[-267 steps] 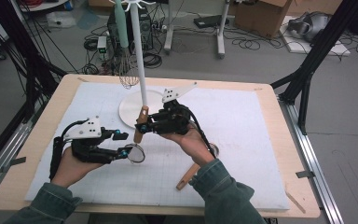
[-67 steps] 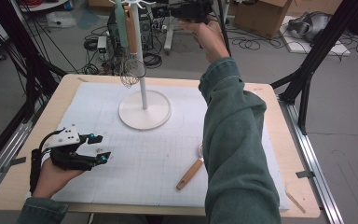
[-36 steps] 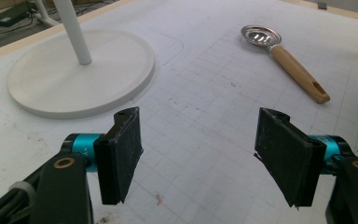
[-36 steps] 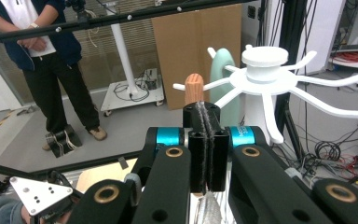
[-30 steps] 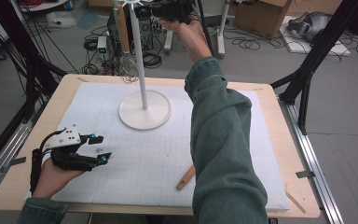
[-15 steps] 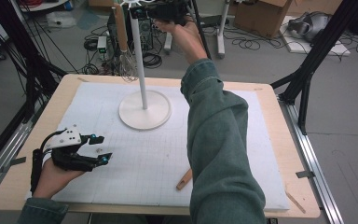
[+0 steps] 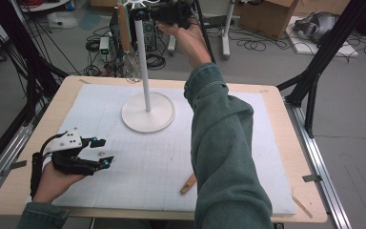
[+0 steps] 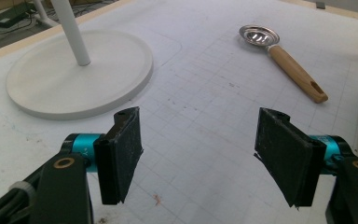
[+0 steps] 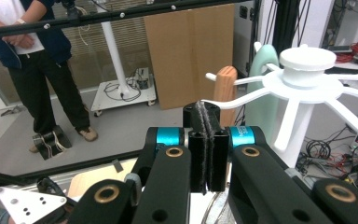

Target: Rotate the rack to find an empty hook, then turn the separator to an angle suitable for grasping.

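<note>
your right gripper point(image 7: 171, 12) is raised beside the top of the white stand point(image 7: 145, 71) over the bench's far edge, fingers clenched on nothing. the whisk point(image 7: 126, 47) hangs from an arm there. your left gripper point(image 7: 93, 152) rests near the near left corner, fingers released.

The stand point(image 7: 147, 112) stood on the mat point(image 7: 248, 143) at the table's point(image 7: 286, 157) far centre. A whisk point(image 7: 126, 43) hung from an arm on its left. The right gripper point(image 7: 169, 12) was just beside its top. The left gripper point(image 7: 83, 155) rested near-left; the spoon point(image 7: 188, 184) lay to its right.
</note>
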`<state>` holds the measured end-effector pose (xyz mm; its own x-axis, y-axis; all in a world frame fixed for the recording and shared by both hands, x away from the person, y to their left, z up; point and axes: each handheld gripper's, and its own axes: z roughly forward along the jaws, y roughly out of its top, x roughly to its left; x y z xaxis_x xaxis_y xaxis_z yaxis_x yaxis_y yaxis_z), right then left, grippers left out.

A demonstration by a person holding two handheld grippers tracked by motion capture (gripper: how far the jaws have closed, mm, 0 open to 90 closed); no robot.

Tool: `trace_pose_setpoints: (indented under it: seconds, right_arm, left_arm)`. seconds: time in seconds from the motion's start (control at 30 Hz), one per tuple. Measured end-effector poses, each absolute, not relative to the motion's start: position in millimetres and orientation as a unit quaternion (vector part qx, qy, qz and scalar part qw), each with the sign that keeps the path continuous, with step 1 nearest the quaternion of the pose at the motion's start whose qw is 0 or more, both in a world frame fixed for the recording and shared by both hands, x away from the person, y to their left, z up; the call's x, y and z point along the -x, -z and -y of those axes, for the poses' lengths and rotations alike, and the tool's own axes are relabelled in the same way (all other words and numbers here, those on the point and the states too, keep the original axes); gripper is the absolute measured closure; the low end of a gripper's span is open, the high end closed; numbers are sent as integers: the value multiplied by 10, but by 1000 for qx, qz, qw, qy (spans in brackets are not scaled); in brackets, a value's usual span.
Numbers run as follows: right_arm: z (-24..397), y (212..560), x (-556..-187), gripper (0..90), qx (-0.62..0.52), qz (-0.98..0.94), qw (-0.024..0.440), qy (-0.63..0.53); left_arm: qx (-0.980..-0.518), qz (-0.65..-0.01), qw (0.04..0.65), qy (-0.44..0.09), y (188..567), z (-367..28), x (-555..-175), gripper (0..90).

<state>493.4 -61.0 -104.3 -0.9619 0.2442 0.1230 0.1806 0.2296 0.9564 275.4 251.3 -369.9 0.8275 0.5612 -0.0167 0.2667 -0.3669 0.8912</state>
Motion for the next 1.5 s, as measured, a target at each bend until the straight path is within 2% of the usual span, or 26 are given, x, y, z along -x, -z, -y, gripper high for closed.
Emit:
trace_pose_setpoints:
  seconds: [0.33, 0.43, 0.6, 0.77, 1.0, 1.23, 1.5]
  right_arm:
    - [753, 1061, -4841, 889, -127, -784, 29, -607]
    - [829, 1098, -4799, 820, -128, -782, 28, -610]
    - [975, 1202, -4721, 762, -133, -784, 27, -606]
    - [1139, 1337, -4608, 631, -137, -787, 26, -601]
    - [1413, 1528, -4441, 555, -149, -784, 19, -603]
    - [1682, 1709, -4280, 427, -166, -783, 18, -599]
    - [1938, 1977, -4106, 322, -186, -783, 7, -593]
  left_arm:
    - [-813, -258, 501, -146, 3709, -2527, -2761, 318]
    - [-814, -257, 501, -146, 3711, -2518, -2765, 318]
    - [-817, -253, 497, -144, 3720, -2486, -2778, 318]
    - [-819, -251, 497, -141, 3732, -2461, -2789, 318]
    - [-821, -250, 495, -137, 3759, -2417, -2809, 318]
    - [-822, -249, 494, -134, 3787, -2377, -2813, 318]
    - [-823, -253, 490, -135, 3816, -2358, -2803, 316]
